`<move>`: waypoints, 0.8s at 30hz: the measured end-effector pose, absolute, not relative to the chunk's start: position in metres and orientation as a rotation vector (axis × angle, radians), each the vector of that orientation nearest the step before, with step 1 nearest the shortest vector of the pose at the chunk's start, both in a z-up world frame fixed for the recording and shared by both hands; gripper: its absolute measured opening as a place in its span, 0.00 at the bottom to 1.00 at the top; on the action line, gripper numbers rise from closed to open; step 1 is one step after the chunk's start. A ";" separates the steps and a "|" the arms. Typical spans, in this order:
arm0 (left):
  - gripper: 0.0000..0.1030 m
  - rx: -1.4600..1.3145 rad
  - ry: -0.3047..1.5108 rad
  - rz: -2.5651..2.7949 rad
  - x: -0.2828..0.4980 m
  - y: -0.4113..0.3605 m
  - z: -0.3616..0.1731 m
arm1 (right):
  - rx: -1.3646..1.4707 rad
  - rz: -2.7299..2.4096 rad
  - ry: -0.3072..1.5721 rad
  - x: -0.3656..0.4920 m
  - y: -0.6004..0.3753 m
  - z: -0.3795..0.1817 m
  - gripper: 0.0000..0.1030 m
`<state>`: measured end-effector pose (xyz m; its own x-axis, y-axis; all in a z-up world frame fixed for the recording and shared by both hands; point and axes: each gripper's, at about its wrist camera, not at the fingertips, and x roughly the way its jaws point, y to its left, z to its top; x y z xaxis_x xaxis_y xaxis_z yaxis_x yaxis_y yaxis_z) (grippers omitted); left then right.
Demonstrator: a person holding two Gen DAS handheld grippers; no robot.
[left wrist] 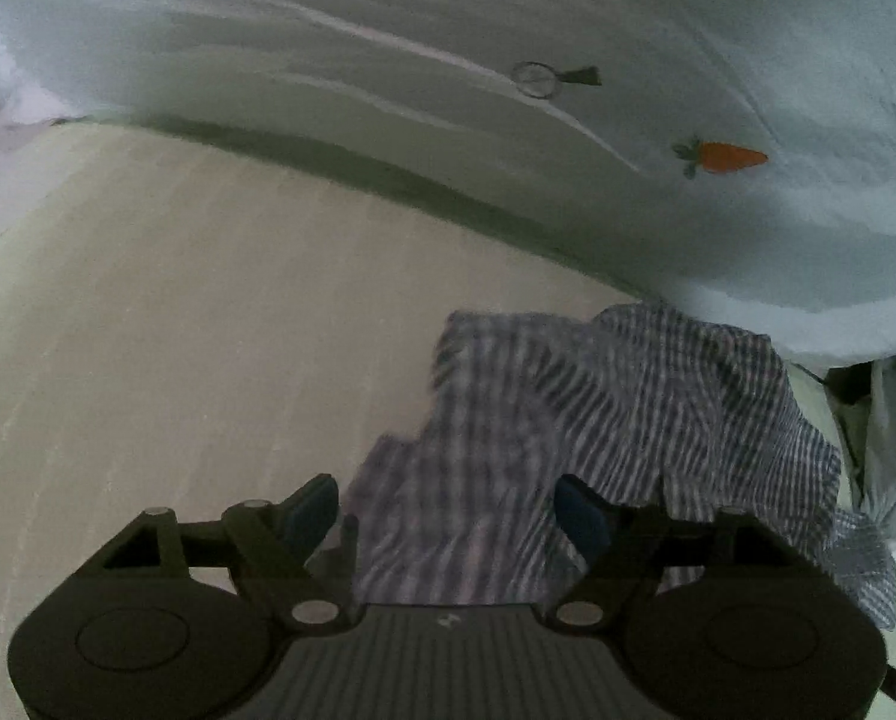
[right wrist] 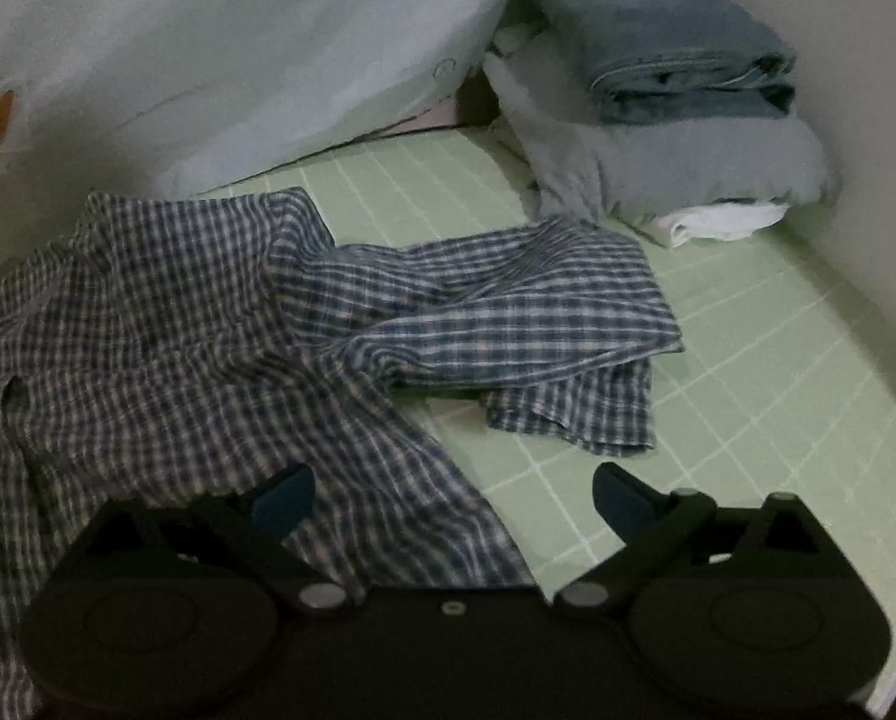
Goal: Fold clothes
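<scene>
A blue and white checked shirt (right wrist: 196, 324) lies crumpled on the bed, one sleeve (right wrist: 508, 294) stretched to the right. My right gripper (right wrist: 454, 498) hovers over the shirt's near edge with its jaws wide apart and nothing pinched. In the left wrist view the same shirt (left wrist: 598, 420) is blurred and bunched at the lower right. My left gripper (left wrist: 448, 510) stands open above its left part, the cloth showing between the blue pads without being pressed.
A pale bedsheet with a carrot print (left wrist: 730, 156) hangs behind the bed. A stack of folded clothes, jeans (right wrist: 676, 42) on top, sits at the back right by a wall. The green grid-patterned sheet (right wrist: 718, 396) shows right of the shirt, a beige surface (left wrist: 178, 330) to its left.
</scene>
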<state>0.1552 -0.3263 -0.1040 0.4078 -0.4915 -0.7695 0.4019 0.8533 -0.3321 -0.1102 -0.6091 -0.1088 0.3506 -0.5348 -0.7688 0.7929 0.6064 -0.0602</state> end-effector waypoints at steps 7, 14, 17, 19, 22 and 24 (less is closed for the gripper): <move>0.08 -0.025 0.900 -0.702 0.121 -0.369 -0.087 | 0.381 -0.880 0.886 -0.122 -0.608 -0.127 0.97; 0.09 0.172 1.023 -0.882 0.050 -0.412 -0.120 | 0.434 -0.864 0.915 -0.133 -0.604 -0.139 0.97; 0.14 0.168 1.080 -0.884 0.042 -0.408 -0.133 | 0.425 -0.837 0.922 -0.131 -0.599 -0.140 0.97; 0.26 0.161 1.087 -0.895 0.041 -0.401 -0.126 | 0.415 -0.822 0.923 -0.130 -0.596 -0.141 0.97; 0.51 0.092 1.054 -0.905 0.042 -0.383 -0.105 | 0.414 -0.802 0.933 -0.126 -0.594 -0.143 0.97; 0.63 0.043 1.020 -0.896 0.043 -0.367 -0.090 | 0.407 -0.790 0.938 -0.124 -0.592 -0.144 0.97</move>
<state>0.0434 -0.3668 -0.0902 0.2116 -0.6263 -0.7503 0.6638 0.6556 -0.3599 -0.1237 -0.5917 -0.1440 0.3468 -0.4222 -0.8375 0.7535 0.6572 -0.0192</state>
